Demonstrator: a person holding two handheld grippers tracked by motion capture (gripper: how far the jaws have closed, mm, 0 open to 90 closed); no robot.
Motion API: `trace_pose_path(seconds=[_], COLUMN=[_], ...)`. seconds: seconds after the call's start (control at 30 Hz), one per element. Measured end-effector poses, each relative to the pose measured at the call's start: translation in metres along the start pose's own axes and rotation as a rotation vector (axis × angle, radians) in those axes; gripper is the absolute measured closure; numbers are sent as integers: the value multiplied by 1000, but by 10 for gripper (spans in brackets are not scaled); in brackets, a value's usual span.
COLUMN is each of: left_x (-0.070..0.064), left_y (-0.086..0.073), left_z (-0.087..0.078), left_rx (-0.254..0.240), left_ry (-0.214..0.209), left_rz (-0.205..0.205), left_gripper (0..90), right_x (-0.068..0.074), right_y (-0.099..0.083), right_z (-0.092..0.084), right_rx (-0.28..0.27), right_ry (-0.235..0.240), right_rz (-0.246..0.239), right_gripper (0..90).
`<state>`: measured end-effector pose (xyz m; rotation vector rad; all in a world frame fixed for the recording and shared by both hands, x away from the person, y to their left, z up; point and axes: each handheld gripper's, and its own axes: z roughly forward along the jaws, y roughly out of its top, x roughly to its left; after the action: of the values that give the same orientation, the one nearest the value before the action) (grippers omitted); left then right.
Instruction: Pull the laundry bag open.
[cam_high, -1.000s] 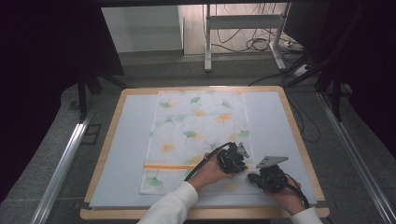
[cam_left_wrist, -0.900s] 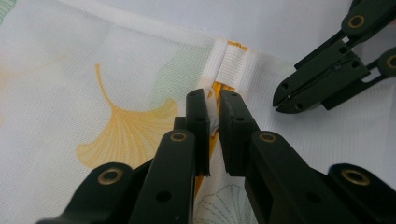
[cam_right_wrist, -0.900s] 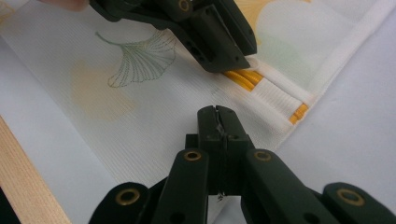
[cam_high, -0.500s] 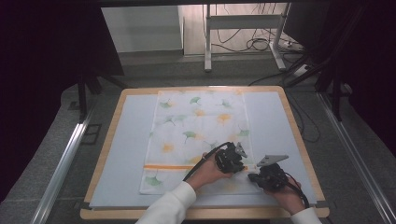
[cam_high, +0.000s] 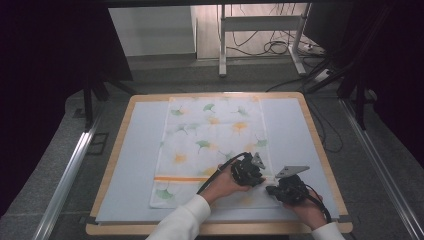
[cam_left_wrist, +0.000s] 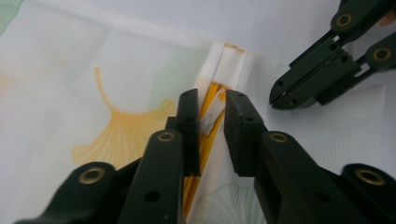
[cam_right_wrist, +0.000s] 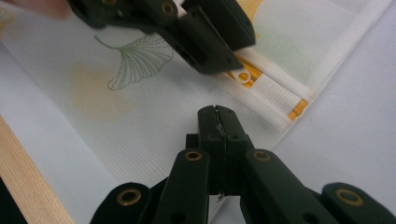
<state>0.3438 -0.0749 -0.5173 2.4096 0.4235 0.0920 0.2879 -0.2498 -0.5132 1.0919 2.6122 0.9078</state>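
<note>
From above, the leaf-printed cloth (cam_high: 212, 150) lies flat on the pale counter (cam_high: 130, 165), my two claws low right of centre over its right edge; my left claw (cam_high: 256, 176) sits at the orange stripe (cam_high: 175, 178), my right claw (cam_high: 271, 190) just below it. My left claw's view adds that its jaws stand slightly apart around a pinched-up ridge of cloth at the stripe; my right claw's view shows its jaws pressed together, gripping nothing I can see, tips at the hem.

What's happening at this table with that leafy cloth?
A person is working a thin cloth printed with ginkgo leaves, spread flat on the table, with a gripper in each hand. The left gripper has its jaws open astride a pinched-up fold at the orange stripe. The right gripper is shut, resting beside it near the cloth's right edge.
</note>
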Motion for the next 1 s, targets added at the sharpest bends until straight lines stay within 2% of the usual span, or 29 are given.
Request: trace_pose_path(seconds=[0.1, 0.2, 0.33, 0.57, 0.63, 1.0], left_x=[1, 0, -2, -1, 0, -1], left_y=[5, 9, 12, 6, 6, 4], left_z=[3, 4, 3, 0, -1, -4], left_rx=[13, 46, 72, 48, 53, 54], left_ry=[3, 19, 31, 25, 28, 34], left_rz=[6, 24, 33, 24, 34, 39], left_gripper=[743, 838, 844, 850, 852, 858], right_x=[0, 0, 0, -1, -1, -3], right_y=[0, 0, 0, 0, 0, 0], right_z=[0, 0, 0, 0, 0, 0], right_rx=[1, 1, 2, 3, 3, 4], right_ry=[2, 3, 3, 6, 8, 10], right_rz=[-1, -3, -2, 3, 5, 15], right_gripper=[896, 896, 896, 896, 897, 896])
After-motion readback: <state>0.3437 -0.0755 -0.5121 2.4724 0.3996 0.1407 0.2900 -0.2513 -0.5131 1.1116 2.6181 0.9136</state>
